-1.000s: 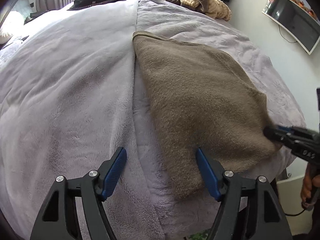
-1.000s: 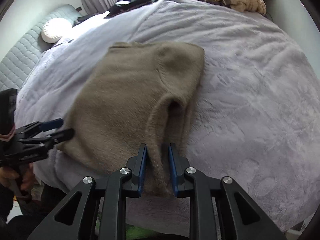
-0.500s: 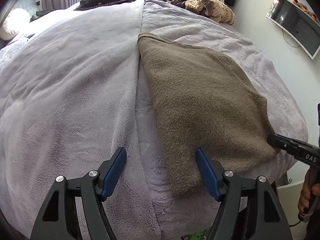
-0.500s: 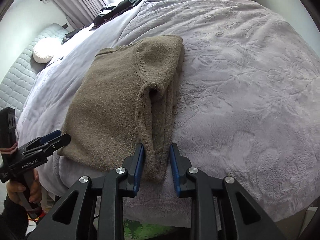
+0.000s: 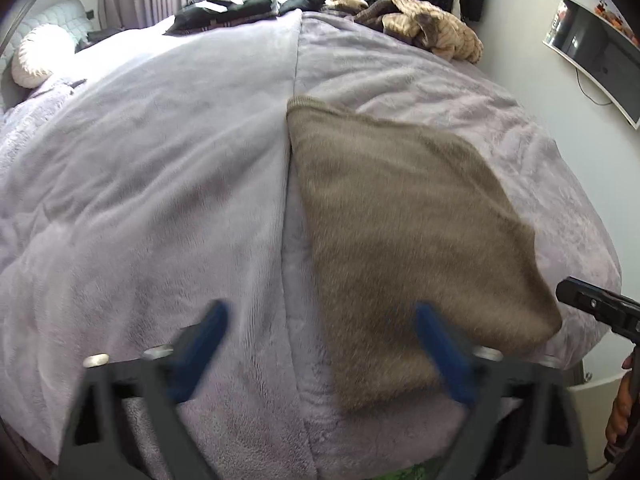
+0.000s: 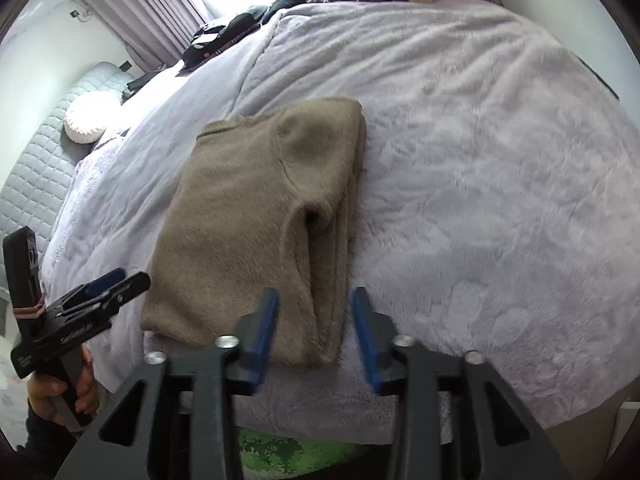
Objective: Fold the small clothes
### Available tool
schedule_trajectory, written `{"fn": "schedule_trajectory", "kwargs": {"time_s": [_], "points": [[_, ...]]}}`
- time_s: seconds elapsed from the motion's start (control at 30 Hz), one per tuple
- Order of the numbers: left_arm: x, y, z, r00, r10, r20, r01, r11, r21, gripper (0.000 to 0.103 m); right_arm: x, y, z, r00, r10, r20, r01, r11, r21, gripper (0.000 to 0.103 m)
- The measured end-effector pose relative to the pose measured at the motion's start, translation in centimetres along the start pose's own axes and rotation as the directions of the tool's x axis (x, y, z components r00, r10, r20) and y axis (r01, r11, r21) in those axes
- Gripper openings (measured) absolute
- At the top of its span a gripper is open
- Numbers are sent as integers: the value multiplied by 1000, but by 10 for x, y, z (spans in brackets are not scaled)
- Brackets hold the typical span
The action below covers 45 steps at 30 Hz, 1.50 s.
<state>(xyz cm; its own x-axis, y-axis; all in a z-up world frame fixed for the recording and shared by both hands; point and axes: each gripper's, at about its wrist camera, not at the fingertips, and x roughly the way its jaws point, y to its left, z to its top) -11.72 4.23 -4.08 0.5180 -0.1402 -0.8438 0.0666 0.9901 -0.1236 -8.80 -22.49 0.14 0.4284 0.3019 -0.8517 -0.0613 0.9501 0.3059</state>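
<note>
A brown knitted sweater (image 5: 404, 224) lies folded lengthwise on the lilac bed cover (image 5: 160, 184), near the bed's front edge; it also shows in the right wrist view (image 6: 256, 208), with a sleeve folded over its right side. My left gripper (image 5: 324, 344) is open and empty, just short of the sweater's near left corner. My right gripper (image 6: 314, 320) is open, its jaws on either side of the sweater's near right corner without holding it. The left gripper also shows in the right wrist view (image 6: 116, 282), and the right one in the left wrist view (image 5: 592, 300).
A pile of beige and dark clothes (image 5: 424, 28) lies at the far end of the bed. A white round cushion (image 6: 86, 118) and quilted headboard (image 6: 28, 160) are at the left. A wall screen (image 5: 596, 48) hangs at the right.
My right gripper has opened and let go of the sweater's corner, which now lies flat. Both grippers have drawn back a little toward the bed's front edge.
</note>
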Motion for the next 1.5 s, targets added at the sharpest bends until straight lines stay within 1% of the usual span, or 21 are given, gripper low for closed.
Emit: {"fn": "schedule_trajectory", "kwargs": {"time_s": [0.03,0.1,0.13,0.23,0.27,0.37,0.43,0.5,0.57,0.63,0.87,1.07,1.5], "points": [[-2,-3,3,1000,7,15,-7,1000,6,100,-1,5,3,1000,-13,3,13,1000,-9,65],[-5,-8,6,1000,16,24,-16,1000,19,100,1,12,7,999,-34,3,34,999,-22,77],[-6,-10,8,1000,20,24,-21,1000,22,100,3,17,10,999,-44,1,44,999,-26,80],[-5,-15,13,1000,29,12,-29,999,21,100,9,28,14,997,-73,-3,73,997,-34,83],[-4,-16,14,999,37,6,-37,999,17,100,11,32,15,996,-91,-3,90,995,-36,86],[-3,-19,15,998,67,1,-67,998,10,100,16,41,18,991,-135,-6,134,990,-36,89],[-2,-21,15,996,91,-5,-91,996,13,100,19,46,19,986,-165,-2,165,986,-33,89],[-1,-22,15,996,90,-7,-90,996,13,100,21,49,20,980,-199,3,199,980,-32,89],[-1,-23,15,996,90,-9,-90,996,10,100,22,53,21,968,-249,11,249,968,-39,89],[0,-23,15,996,91,-8,-91,996,8,100,22,55,23,962,-271,16,271,961,-43,89],[0,-24,17,996,93,-4,-93,996,-2,100,25,61,23,956,-294,8,294,955,-51,89],[1,-31,17,995,100,-5,-100,995,20,100,27,61,23,953,-303,9,303,952,-54,89],[-1,-32,15,993,114,-1,-114,993,18,100,26,59,22,953,-303,10,303,952,-49,89]]}}
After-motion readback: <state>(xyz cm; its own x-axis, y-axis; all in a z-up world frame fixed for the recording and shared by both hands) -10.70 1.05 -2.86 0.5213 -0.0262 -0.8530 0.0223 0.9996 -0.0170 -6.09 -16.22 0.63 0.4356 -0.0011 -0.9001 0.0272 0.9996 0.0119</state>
